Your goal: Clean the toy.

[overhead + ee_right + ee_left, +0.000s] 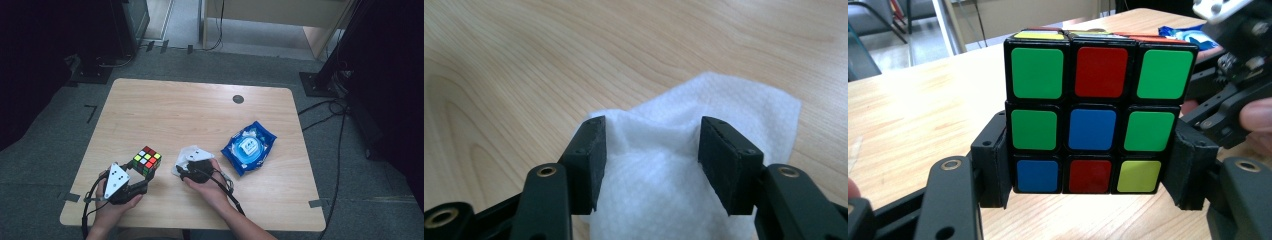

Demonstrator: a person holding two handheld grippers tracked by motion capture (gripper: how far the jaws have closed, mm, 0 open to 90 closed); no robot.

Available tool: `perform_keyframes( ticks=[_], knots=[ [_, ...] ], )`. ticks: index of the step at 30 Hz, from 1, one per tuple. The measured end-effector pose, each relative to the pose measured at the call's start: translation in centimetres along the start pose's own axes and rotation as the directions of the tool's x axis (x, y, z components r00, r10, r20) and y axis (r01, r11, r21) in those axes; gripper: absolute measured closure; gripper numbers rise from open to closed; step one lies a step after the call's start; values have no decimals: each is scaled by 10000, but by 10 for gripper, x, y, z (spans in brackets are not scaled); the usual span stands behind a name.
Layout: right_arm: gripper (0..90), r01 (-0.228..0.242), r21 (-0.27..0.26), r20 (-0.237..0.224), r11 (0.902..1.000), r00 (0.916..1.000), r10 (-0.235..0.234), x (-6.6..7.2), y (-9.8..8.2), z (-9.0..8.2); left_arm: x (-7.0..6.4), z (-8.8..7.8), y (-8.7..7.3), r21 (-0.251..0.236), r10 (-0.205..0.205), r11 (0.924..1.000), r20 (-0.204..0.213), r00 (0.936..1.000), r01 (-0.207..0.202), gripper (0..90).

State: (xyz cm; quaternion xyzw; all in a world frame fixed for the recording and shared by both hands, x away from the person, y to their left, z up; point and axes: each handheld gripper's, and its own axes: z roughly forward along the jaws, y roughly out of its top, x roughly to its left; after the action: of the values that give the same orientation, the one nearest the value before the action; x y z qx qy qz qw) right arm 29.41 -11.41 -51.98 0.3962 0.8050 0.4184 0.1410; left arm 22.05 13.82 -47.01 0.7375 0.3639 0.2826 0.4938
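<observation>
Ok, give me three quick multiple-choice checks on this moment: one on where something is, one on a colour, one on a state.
1. Where does the blue packet lie on the table?
A. Right of the white wipe
B. Left of the puzzle cube
C. Near the far left corner

2. What colour is the centre square on the puzzle cube face seen in the left gripper view?
A. Yellow
B. Blue
C. White

3. How does the left gripper stand?
A. Open over bare wood
B. Shut on the packet
C. Shut on the cube

Answers:
1 A, the high view shows the packet right of the white wipe.
2 B, the middle square is blue, with green either side.
3 C, both jaws press the cube's lower sides.
</observation>
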Motion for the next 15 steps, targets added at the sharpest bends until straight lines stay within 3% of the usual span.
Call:
perform_keyframes(
  ticks=[5, 7, 9, 11, 13, 15],
  knots=[
    [563, 252, 214, 516, 9995, 9983, -263, 2, -1, 1, 0, 0, -1, 34, -49, 10000, 62, 10000, 49, 341],
    [661, 377, 212, 811, 9991, 9959, -393, 3, -2, 0, -2, 2, -1, 50, 22, 10000, 143, 9999, -23, 341],
    [793, 608, 234, 834, 9979, 9946, -626, 1, -2, -2, -4, 3, -1, 79, 101, 9999, 252, 9996, -103, 341],
    [848, 562, 314, 719, 9979, 9957, -584, -3, -2, -5, -6, 5, 0, 89, 161, 9998, 349, 9993, -164, 341],
    [858, 363, 39, 611, 9993, 9975, -365, -8, -1, -11, -8, 7, 0, 77, 185, 9998, 500, 9986, -189, 341],
    [859, 71, -818, 354, 9966, 9994, -42, -11, 5, -26, -10, 10, 1, 131, 278, 9995, 644, 9975, -287, 341]
  ],
)
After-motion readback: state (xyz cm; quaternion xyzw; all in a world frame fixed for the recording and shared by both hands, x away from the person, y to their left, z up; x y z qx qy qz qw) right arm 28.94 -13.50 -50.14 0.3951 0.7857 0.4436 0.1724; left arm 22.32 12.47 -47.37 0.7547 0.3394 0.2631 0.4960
